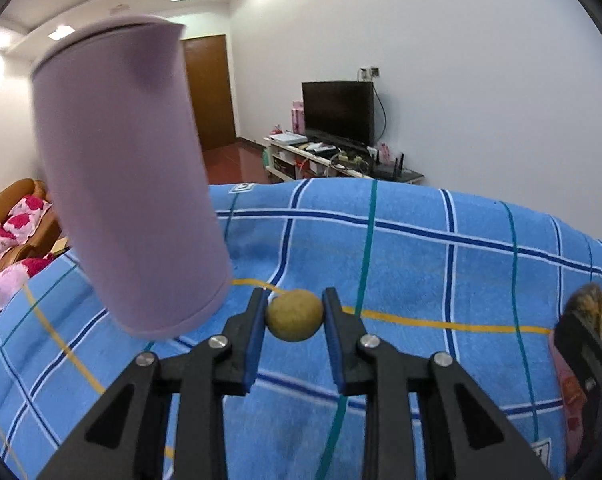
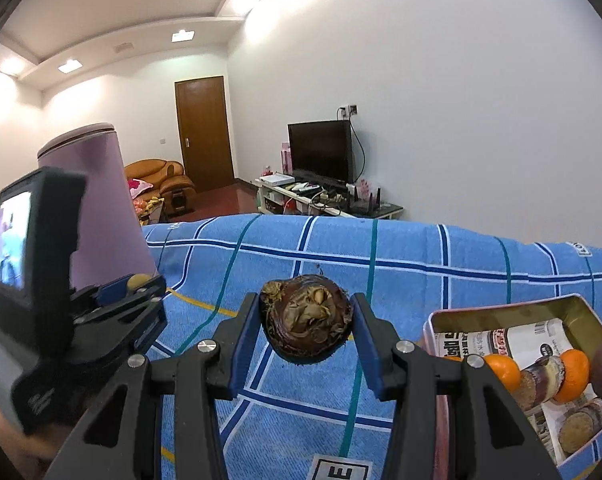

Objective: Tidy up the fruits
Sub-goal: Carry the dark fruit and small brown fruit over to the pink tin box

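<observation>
1. Black left gripper (image 1: 295,316) is clamped on a small round tan-yellow fruit (image 1: 295,315), lifted above the blue checked cloth (image 1: 441,264).
2. Black right gripper (image 2: 305,322) grips a dark brown flaky water chestnut (image 2: 305,320).
3. Beside it, a metal tin (image 2: 501,312) holds oranges (image 2: 501,370).
4. Farther left stands a tall lilac cylindrical container (image 1: 125,184).

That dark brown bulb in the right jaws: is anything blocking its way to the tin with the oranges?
Nothing visible does. The water chestnut is held above bare blue checked cloth, and the open tin sits just to its right, uncovered.
</observation>
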